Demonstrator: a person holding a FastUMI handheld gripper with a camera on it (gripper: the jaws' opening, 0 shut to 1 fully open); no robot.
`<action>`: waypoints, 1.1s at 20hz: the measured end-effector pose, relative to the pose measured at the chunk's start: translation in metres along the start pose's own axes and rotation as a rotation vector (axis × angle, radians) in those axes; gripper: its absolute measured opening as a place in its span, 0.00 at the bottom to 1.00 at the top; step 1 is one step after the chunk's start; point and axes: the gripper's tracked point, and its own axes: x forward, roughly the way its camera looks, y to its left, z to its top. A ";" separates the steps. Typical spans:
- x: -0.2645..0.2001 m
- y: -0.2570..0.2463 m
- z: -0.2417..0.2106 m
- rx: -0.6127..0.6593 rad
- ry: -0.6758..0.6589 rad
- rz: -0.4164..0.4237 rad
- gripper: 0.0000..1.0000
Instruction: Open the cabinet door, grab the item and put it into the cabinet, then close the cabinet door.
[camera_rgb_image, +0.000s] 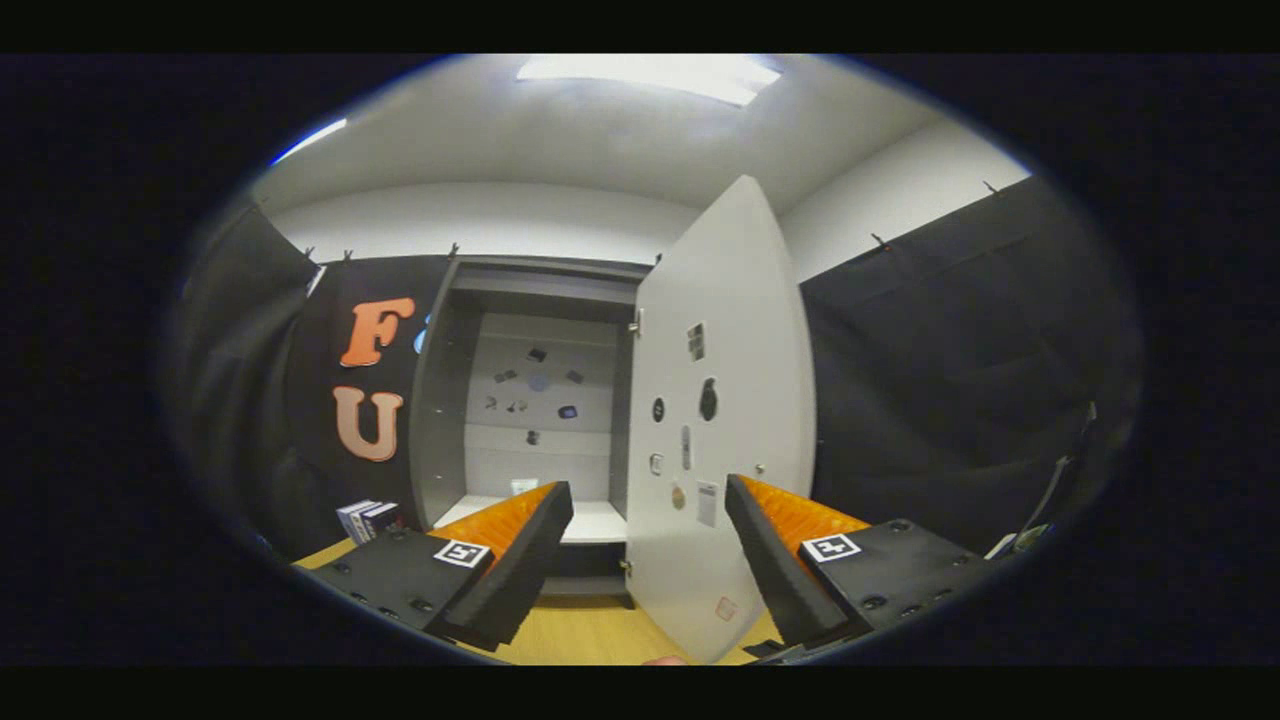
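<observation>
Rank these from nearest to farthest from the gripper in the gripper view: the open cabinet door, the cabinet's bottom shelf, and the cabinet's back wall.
Measured from the gripper, whose fingers are spread open and hold nothing:
1. The open cabinet door, swung out toward the fingers, its lower edge between them.
2. The bottom shelf, beyond the left finger, inside the cabinet.
3. The back wall, deepest inside, dotted with small stickers.

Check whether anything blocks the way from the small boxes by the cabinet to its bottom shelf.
Nothing visible does. The cabinet door is swung open to the right, leaving the bottom shelf exposed. The small boxes sit on the wooden surface left of the cabinet. The hand-held gripper is open and empty, fingers apart.
</observation>
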 end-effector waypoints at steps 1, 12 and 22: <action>-0.007 -0.015 0.002 0.000 -0.006 -0.038 0.98; 0.021 -0.144 -0.032 0.020 0.064 -0.315 1.00; 0.075 -0.174 -0.095 0.069 0.168 -0.280 1.00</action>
